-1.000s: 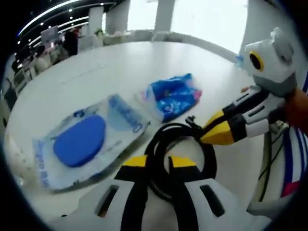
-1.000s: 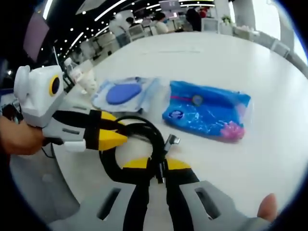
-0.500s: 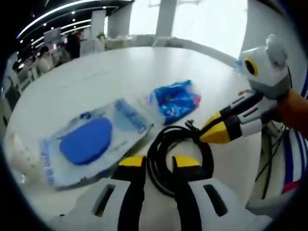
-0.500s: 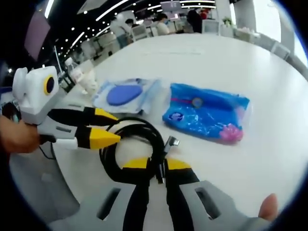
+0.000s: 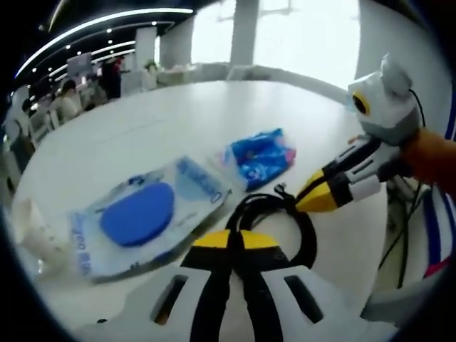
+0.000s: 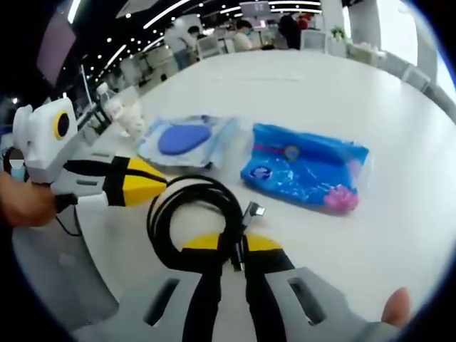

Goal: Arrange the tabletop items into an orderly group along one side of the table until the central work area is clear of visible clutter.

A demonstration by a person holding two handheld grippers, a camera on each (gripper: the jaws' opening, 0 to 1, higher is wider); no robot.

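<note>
Right gripper (image 6: 233,245) pinches black cable (image 6: 187,208) — left gripper (image 6: 146,187) beside coil.

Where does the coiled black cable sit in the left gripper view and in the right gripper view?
Left gripper view: the black cable lies low, right of centre, just beyond that view's own jaws.
Right gripper view: the cable lies low, left of centre, with the right gripper shut on its near side.
Shared landmark: the blue snack bag just beyond the cable.
</note>
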